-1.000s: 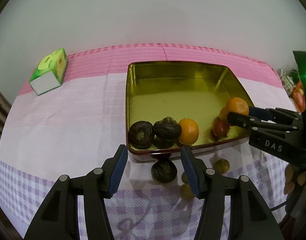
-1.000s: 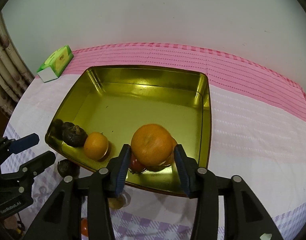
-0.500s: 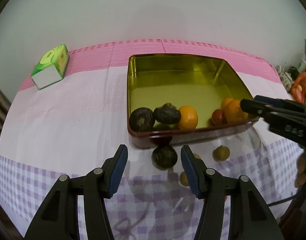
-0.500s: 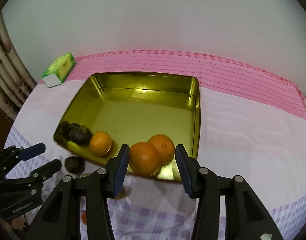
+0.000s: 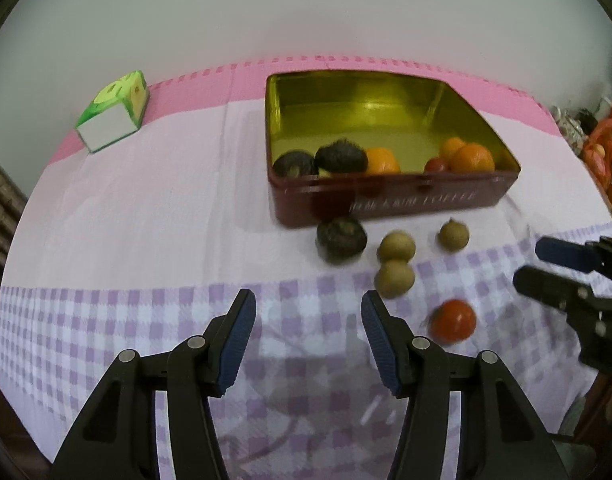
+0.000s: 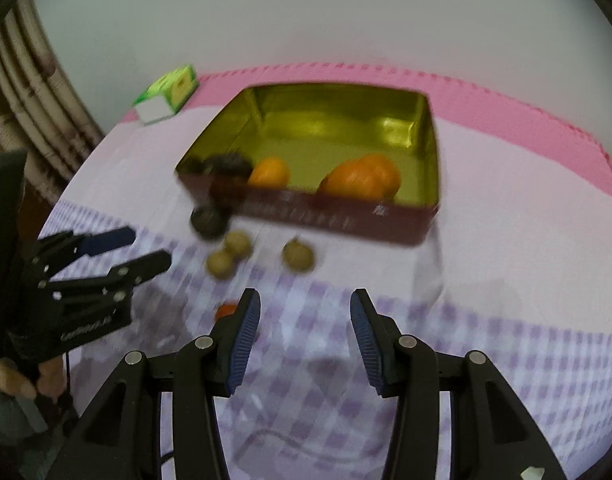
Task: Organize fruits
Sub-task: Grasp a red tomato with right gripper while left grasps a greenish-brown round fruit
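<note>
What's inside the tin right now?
Inside the tin: two dark fruits, three oranges and a small red fruit. The near wall hides their undersides.

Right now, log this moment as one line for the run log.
left gripper: open, empty | right gripper: open, empty | gold-lined red tin: holds oranges, dark fruit | small red fruit on checked cloth: outside tin

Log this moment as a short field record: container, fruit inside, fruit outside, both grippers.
container: gold-lined tin on the tablecloth
inside tin: two dark fruits, three oranges, a small red fruit
outside tin: one dark fruit, three small brown fruits, one tomato
left gripper: open, empty
right gripper: open, empty
</note>
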Available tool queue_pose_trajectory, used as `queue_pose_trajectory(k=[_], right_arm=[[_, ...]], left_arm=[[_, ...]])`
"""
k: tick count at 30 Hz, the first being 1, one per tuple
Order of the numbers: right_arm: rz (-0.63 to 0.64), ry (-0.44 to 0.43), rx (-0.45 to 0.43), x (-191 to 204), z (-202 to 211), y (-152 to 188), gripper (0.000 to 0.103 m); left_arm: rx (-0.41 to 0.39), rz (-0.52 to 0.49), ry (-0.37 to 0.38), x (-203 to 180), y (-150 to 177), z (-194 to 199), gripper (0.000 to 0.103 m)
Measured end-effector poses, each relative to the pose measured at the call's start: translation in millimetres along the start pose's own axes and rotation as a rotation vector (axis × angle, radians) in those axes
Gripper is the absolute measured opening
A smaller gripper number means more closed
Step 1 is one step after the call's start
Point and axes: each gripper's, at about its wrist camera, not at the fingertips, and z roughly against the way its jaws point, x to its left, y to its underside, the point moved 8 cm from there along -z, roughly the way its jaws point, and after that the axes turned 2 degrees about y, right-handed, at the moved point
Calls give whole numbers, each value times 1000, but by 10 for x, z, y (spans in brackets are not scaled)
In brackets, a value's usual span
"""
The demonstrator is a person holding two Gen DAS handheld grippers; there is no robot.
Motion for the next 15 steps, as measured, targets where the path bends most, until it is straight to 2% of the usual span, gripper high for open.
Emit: queue_pose_trajectory(k=[15], right_arm=[[75,-22,76,419,-331,219,45]], left_arm=[[8,53,-13,169,134,15,56]])
